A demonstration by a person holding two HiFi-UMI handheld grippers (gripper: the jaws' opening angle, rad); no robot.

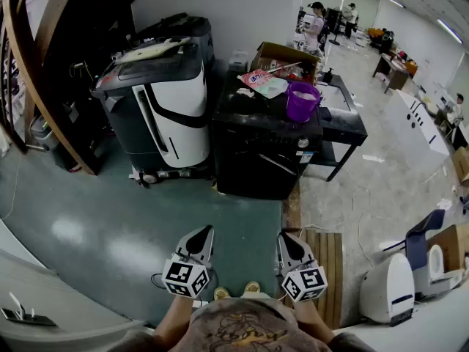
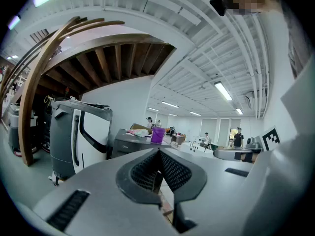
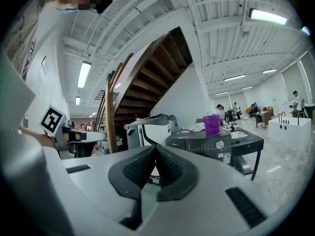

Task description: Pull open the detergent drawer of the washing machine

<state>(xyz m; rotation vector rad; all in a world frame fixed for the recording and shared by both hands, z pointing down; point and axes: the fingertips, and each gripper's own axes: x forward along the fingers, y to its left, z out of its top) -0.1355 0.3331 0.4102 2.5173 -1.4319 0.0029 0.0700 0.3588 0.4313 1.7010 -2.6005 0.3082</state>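
Note:
The black washing machine (image 1: 260,152) stands in the middle of the head view, a few steps ahead of me, with a purple bucket (image 1: 302,100) on its top. Its control strip with a round knob (image 3: 220,145) shows in the right gripper view; the detergent drawer's outline is too dark to make out. My left gripper (image 1: 201,233) and right gripper (image 1: 286,239) are held side by side low in the head view, both far short of the machine. The left gripper (image 2: 158,151) is shut and holds nothing. The right gripper (image 3: 155,146) is likewise shut and holds nothing.
A tall grey-and-white machine (image 1: 165,101) stands just left of the washer, beside a curved wooden stair beam (image 1: 44,86). A black table (image 1: 341,123) adjoins the washer's right side. A wooden slatted board (image 1: 328,266) and a white appliance (image 1: 388,292) lie on the floor at right.

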